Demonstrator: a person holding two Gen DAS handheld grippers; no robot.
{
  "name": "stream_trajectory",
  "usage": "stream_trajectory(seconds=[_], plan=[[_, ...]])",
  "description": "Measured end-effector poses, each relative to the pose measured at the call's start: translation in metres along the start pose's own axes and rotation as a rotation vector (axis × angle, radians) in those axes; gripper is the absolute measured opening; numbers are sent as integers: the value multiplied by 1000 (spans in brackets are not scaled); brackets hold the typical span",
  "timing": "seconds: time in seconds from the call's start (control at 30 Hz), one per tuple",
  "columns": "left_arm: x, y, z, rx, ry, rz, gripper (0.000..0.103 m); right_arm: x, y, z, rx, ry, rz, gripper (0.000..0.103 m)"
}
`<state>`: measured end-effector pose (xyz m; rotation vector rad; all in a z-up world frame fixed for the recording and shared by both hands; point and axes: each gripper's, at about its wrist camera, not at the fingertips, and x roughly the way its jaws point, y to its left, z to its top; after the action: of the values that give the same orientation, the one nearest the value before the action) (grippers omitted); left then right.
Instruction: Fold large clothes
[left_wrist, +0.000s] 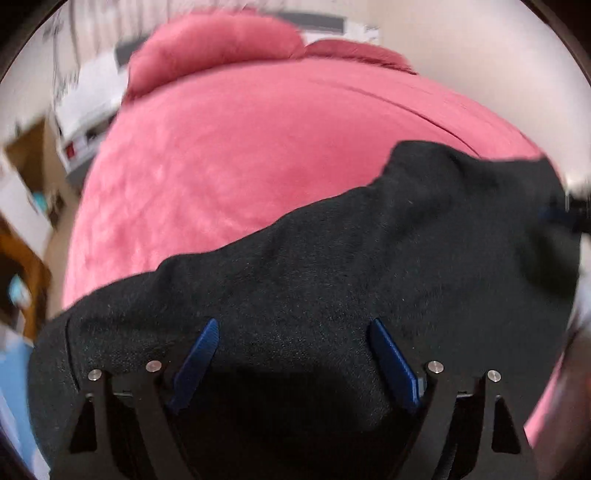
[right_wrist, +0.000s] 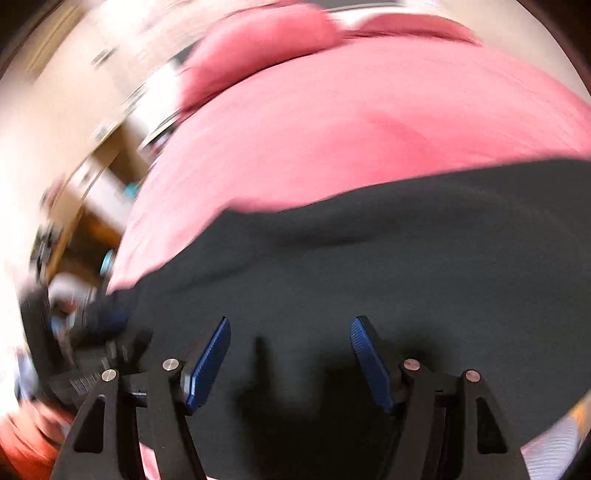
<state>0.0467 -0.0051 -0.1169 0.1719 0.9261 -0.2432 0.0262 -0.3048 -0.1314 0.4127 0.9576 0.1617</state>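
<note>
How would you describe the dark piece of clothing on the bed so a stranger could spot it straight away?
Start at the wide pink bedspread with two pink pillows at its far end. On its near part lies the black garment, spread out under both open grippers. It is the only dark, matte fabric on the pink.

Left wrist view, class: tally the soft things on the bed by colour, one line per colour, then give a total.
Black: 1, the black garment
Pink: 3, the pink bedcover and two pink pillows
Total: 4
</note>
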Motion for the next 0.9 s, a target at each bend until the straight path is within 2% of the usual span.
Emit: stream_trajectory(seconds=[0.13, 0.23, 0.37, 0.5, 0.57, 0.63, 0.7, 0.83, 0.9], plan=[[6, 2, 1, -39, -2, -13, 85, -44, -98, 17, 272, -110, -47, 69], [0, -2, -1, -42, -10, -11, 86, -79, -174, 11, 475, -210, -81, 69], [-3, -5, -3, -49, -12, -5, 87, -123, -277, -24, 775, -371, -113, 69], [9, -9, 1, -61, -7, 1, 89, -146, -348, -56, 984, -495, -111, 69], [12, -9, 3, -64, -2, 8, 89, -139, -368, -56, 1034, -517, -73, 70], [13, -10, 5, -73, 6, 15, 90, -147, -398, -74, 1074, -521, -29, 71], [15, -9, 7, -77, 14, 19, 90, -140, -410, -66, 1098, -530, 50, 71], [19, -13, 11, -85, 27, 28, 91, -136, -418, -46, 1055, -576, 126, 71], [21, -14, 14, -90, 33, 32, 91, -134, -417, -35, 1001, -623, 196, 71]])
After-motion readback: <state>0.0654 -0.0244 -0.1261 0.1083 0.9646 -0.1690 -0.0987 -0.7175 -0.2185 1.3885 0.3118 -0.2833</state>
